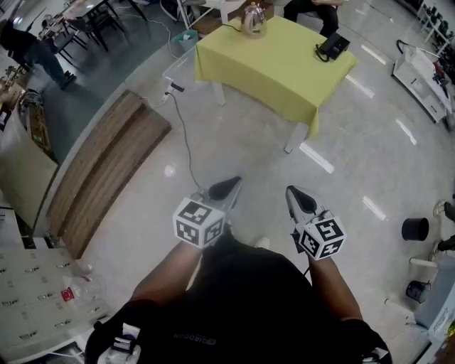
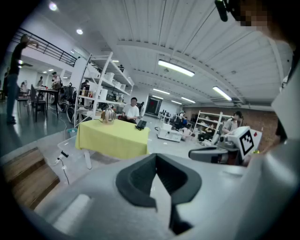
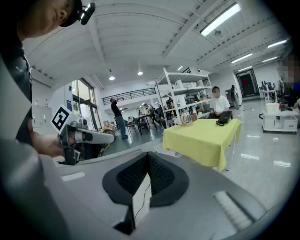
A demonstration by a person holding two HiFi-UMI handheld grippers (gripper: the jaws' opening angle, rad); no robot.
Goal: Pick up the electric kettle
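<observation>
Our left tool (image 1: 229, 186) and right tool (image 1: 296, 193) have jaws together, empty. The electric kettle (image 1: 254, 20) stands far off on the yellow tabletop (image 1: 277, 67). The print on our shirt (image 1: 234, 306) is too blurred to read.

electric kettle (image 1: 254, 20), far edge of table: polished metal, mirror-shiny; tablecloth (image 1: 277, 67): matt yellow-green cloth, smooth; floor (image 1: 234, 135): glossy, reflecting lights; low platform (image 1: 106, 174): matt wood planks; left gripper (image 1: 227, 187), right gripper (image 1: 298, 195): matt grey plastic, black ribbed pads (image 3: 161, 176)
</observation>
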